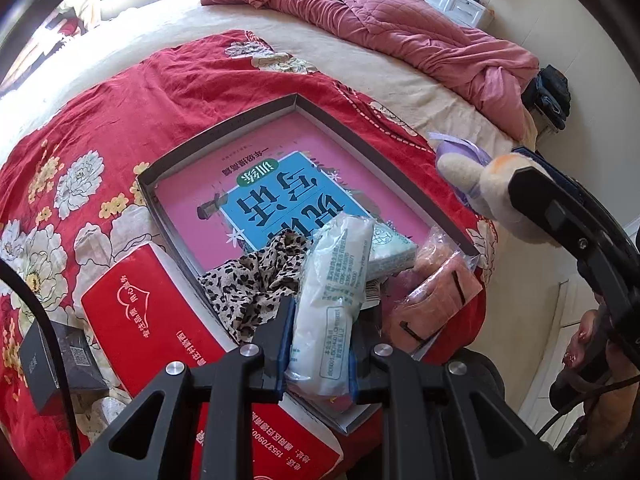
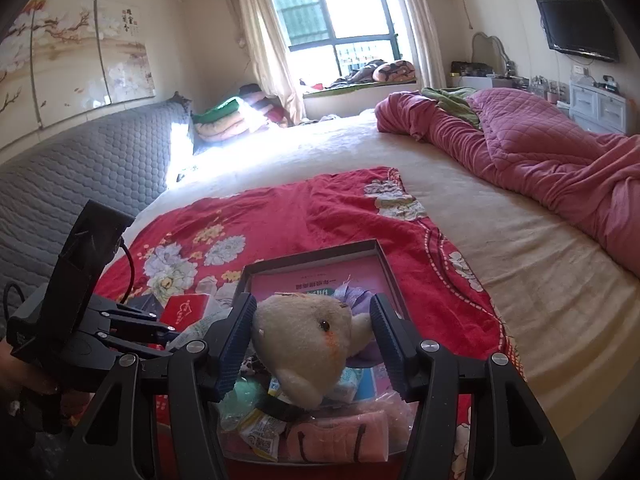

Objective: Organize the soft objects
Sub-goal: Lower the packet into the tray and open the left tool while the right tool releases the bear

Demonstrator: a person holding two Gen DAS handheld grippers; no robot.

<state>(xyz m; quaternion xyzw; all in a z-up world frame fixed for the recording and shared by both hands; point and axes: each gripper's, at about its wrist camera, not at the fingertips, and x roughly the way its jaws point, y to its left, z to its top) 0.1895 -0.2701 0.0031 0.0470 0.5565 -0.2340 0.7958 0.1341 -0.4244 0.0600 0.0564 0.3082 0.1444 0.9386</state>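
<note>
My left gripper (image 1: pixel 320 328) is shut on a white plastic packet (image 1: pixel 336 300) and holds it over the near end of the shallow grey box (image 1: pixel 224 132). The box holds a pink book (image 1: pixel 248 168), a leopard-print cloth (image 1: pixel 256 284), a pale green pack (image 1: pixel 390 246) and a bagged pink item (image 1: pixel 436 300). My right gripper (image 2: pixel 314 340) holds a cream plush toy (image 2: pixel 308 340) with a purple bow above the box (image 2: pixel 316 258). In the left wrist view the toy (image 1: pixel 492 188) hangs at the right in the gripper's fingers (image 1: pixel 560 216).
The box lies on a red floral blanket (image 1: pixel 100 128) on a cream bed (image 2: pixel 520 248). A red tissue pack (image 1: pixel 152 320) and a small black box (image 1: pixel 52 364) lie left of the grey box. A crumpled pink quilt (image 2: pixel 540 152) lies at the far right.
</note>
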